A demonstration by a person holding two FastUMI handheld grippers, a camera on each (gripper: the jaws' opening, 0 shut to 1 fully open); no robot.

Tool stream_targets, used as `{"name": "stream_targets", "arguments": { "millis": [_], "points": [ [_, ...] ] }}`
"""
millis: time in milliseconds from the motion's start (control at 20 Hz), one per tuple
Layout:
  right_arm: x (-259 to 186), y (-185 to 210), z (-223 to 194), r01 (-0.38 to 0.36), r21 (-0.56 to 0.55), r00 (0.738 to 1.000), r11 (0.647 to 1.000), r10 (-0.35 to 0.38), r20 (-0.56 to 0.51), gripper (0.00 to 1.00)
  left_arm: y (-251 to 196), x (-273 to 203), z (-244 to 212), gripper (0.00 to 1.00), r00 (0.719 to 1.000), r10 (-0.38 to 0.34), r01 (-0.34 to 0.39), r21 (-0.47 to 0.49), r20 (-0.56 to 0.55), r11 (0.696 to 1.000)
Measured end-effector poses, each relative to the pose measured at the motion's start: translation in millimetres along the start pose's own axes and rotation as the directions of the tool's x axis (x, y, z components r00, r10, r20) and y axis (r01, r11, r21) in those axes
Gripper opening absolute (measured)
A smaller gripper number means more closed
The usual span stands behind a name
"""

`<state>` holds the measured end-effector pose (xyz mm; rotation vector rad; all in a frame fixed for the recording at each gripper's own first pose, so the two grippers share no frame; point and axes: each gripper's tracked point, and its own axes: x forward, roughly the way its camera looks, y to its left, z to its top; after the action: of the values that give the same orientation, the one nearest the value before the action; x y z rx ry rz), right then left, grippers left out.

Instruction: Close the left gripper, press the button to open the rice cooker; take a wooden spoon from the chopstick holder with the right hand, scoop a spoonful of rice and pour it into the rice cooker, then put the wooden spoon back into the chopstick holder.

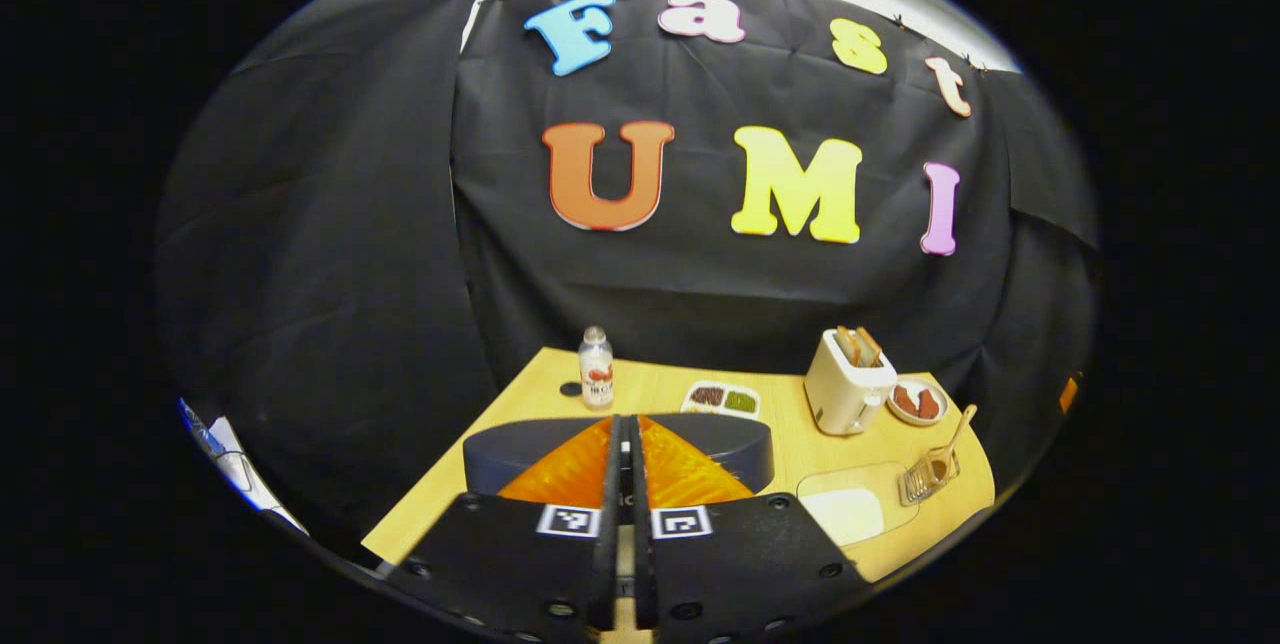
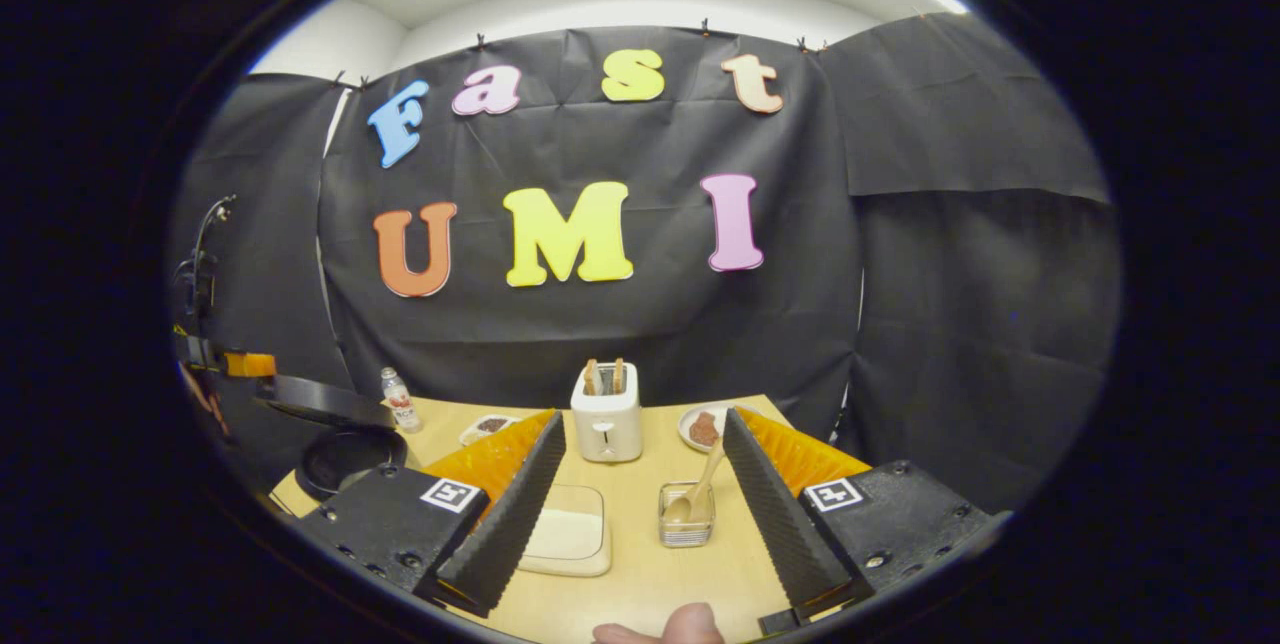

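My left gripper (image 1: pixel 626 421) is shut with nothing between its fingers, its tips in front of the dark rice cooker lid (image 1: pixel 735 446). In the right gripper view the rice cooker (image 2: pixel 345 459) stands at the table's left edge with its lid (image 2: pixel 320 402) raised over the pot. The wooden spoon (image 2: pixel 702 484) leans in the clear chopstick holder (image 2: pixel 686 516), straight ahead of my right gripper (image 2: pixel 643 416), which is open and empty. A shallow tray of white rice (image 2: pixel 570 529) lies left of the holder. The left gripper view shows the spoon (image 1: pixel 957 432), holder (image 1: pixel 928 476) and rice tray (image 1: pixel 845 514) at right.
A white toaster (image 2: pixel 607 414) with bread stands behind the tray, with a plate of food (image 2: pixel 703 427) to its right. A small bottle (image 2: pixel 400 399) and a two-part dish (image 2: pixel 490 426) sit at the back left of the wooden table (image 2: pixel 650 574). A thumb (image 2: pixel 665 624) shows at the bottom.
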<state>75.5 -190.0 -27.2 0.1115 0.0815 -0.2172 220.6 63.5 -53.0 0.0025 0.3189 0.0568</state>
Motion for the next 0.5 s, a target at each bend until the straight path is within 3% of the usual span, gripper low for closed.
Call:
{"name": "stream_targets", "arguments": {
  "millis": [50,100,300,350,400,500],
  "points": [
    [0,-2,0,0.001,-0.002,1.0,1.0,-0.001,0.0,1.0,2,1,10,0.16,0.999,0.009,-0.01,0.018,0.036,1.0],
    [-1,-5,-3,-0.001,-0.004,1.0,1.0,0.001,-0.005,1.0,2,0,18,0.18,0.998,0.012,-0.013,0.024,0.059,1.0],
    [0,-11,-5,-0.016,0.017,0.999,1.0,0.017,-0.03,1.0,-2,-9,23,0.7,0.995,0.025,-0.03,0.043,0.101,0.999],
    [2,-14,-6,-0.018,0.021,0.999,1.0,0.019,-0.037,1.0,-4,-13,24,0.71,0.993,0.025,-0.031,0.057,0.115,0.998],
    [4,-17,-7,-0.019,0.027,0.999,0.999,0.02,-0.039,1.0,-9,-16,26,0.62,0.991,0.019,-0.029,0.072,0.131,0.997],
    [10,-21,-9,-0.021,0.037,0.999,0.999,0.023,-0.048,1.0,-16,-23,28,0.87,0.987,0.005,-0.02,0.092,0.162,0.996]
  ]
}}
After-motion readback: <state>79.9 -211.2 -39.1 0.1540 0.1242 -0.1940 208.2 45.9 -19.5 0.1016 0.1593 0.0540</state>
